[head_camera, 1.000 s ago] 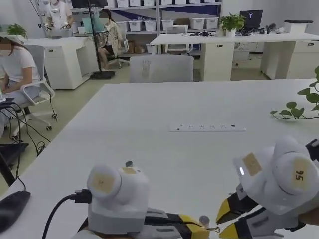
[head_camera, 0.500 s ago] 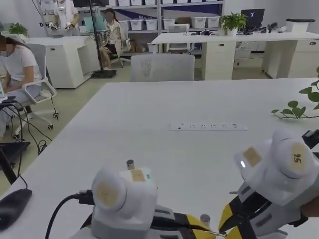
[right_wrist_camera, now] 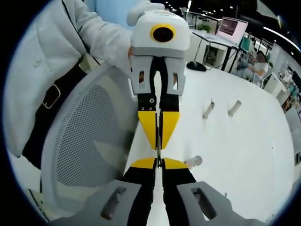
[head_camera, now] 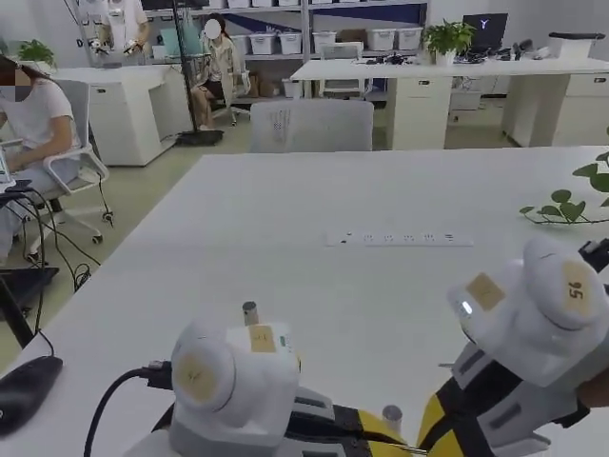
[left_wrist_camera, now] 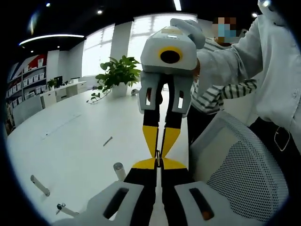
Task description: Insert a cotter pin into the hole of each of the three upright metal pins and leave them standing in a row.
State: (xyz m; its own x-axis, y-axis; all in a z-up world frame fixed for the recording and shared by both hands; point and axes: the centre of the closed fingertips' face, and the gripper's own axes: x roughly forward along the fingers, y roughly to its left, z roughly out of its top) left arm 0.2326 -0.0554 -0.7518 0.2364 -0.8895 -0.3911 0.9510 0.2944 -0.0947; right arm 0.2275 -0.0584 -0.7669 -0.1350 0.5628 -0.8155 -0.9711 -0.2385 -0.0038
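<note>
**A:** What was the largest thing we saw?

**B:** The table (head_camera: 285, 219). It was white, smooth and matt, with a flat white power strip (head_camera: 400, 240) set into its top. At the table's edge both gripper views gave us a chair (right_wrist_camera: 80, 136), its pale back made of mesh full of small holes.

**A:** And the grippers?

**B:** Each had a rounded white plastic body and black jaws that ended in yellow wedge tips. The left gripper (left_wrist_camera: 158, 164) and the right gripper (left_wrist_camera: 159, 149) pointed at each other, tip against tip, over the table's edge next to the chair. On both, the jaws were closed to a very thin slit.

**A:** Did they hold something?

**B:** A cotter pin (left_wrist_camera: 159, 157), a thin dark piece of wire, sat where the four tips met. We judged that both grippers pinched it, but it was very small.

**A:** Where were the metal pins?

**B:** In the right gripper view we counted three metal pins (right_wrist_camera: 194, 161) (right_wrist_camera: 208, 109) (right_wrist_camera: 233, 108) on the table. They were short grey cylinders with a dull shine. One was just beside the tips, and two were farther off, near each other. In the head view we saw two standing upright, one by the tips and one behind the left gripper's body. The left gripper view added a loose cotter pin (left_wrist_camera: 108, 141), lying flat on the table, apart from the rest.
</note>
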